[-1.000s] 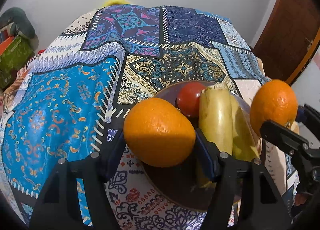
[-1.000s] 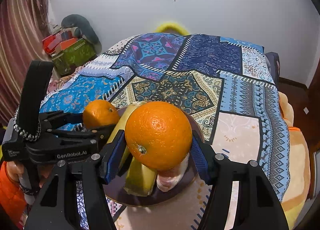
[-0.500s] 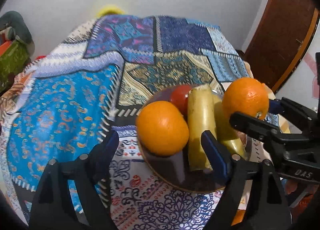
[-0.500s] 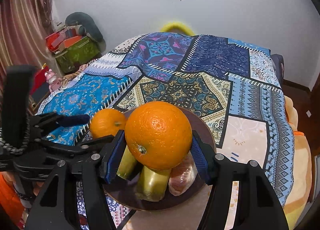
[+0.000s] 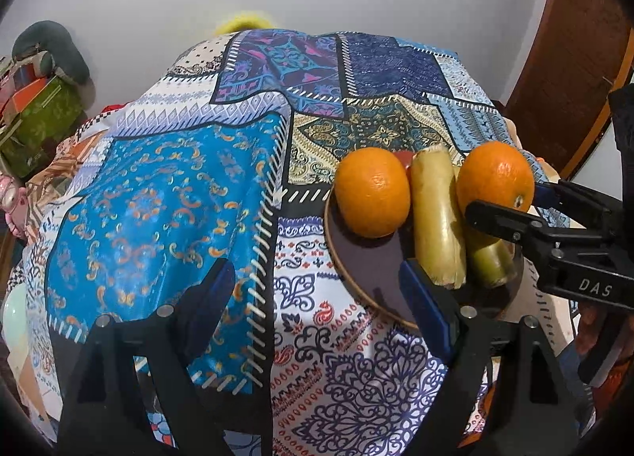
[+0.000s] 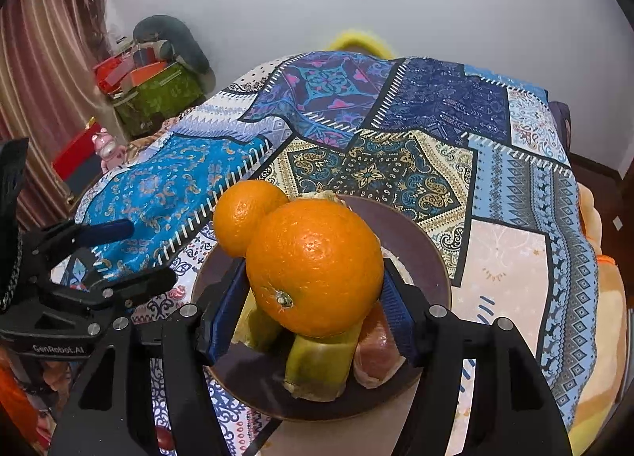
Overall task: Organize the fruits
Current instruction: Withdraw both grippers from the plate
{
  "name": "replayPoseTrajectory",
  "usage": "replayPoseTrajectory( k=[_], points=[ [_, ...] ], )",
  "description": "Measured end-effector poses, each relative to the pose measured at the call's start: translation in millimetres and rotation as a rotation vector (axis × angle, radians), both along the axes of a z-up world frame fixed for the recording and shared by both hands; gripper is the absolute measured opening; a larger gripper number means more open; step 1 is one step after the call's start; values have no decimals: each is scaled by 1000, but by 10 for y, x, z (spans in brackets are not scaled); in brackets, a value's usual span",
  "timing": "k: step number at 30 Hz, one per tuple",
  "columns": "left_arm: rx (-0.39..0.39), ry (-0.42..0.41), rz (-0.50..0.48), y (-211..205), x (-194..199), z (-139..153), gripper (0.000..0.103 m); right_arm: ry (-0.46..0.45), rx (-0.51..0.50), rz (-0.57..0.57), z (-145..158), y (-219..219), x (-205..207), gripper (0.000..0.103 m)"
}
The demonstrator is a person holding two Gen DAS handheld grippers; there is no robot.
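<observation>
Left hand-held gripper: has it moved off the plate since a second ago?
Yes. The left hand-held gripper has backed away leftward from the plate; its jaws have just opened, nothing between them, and its orange now sits on the plate.

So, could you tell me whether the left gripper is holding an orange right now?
No, the left gripper is open and empty, with its orange resting on the plate.

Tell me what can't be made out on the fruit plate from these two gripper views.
- Red fruit: left wrist view, mostly hidden behind the loose orange and banana.
- Banana tops: right wrist view, covered by the held orange.
- Plate front rim: right wrist view, behind the right gripper.
</observation>
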State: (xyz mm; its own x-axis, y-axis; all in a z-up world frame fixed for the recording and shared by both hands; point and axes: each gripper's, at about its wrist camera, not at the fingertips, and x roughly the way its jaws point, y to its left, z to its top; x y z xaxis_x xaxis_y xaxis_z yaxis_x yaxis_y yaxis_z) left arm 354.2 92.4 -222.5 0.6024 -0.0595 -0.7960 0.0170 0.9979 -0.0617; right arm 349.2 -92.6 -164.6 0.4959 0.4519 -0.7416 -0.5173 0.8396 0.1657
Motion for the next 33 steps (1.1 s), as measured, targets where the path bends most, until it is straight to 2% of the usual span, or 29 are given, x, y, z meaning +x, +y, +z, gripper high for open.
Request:
replayPoseTrajectory(
  k=[7,14,23,29,33],
  points=[
    [-7,9,2,-26,-55,-41,85,21,-27,9,-62,2,-28,63],
    [-12,-7,5,-51,-165,37,85,20,-32,6,-45,-63,-88,65],
    [1,-42,-3,-118,-347,222,85,-30,-66,5,46,-131,-213,65],
    [14,-49,-3,-163,-420,229,85,-9,-14,-40,68,-505,-235,65],
    [2,-48,1,-188,-455,205,85,-22,-37,-102,81,-811,-262,65]
  ],
)
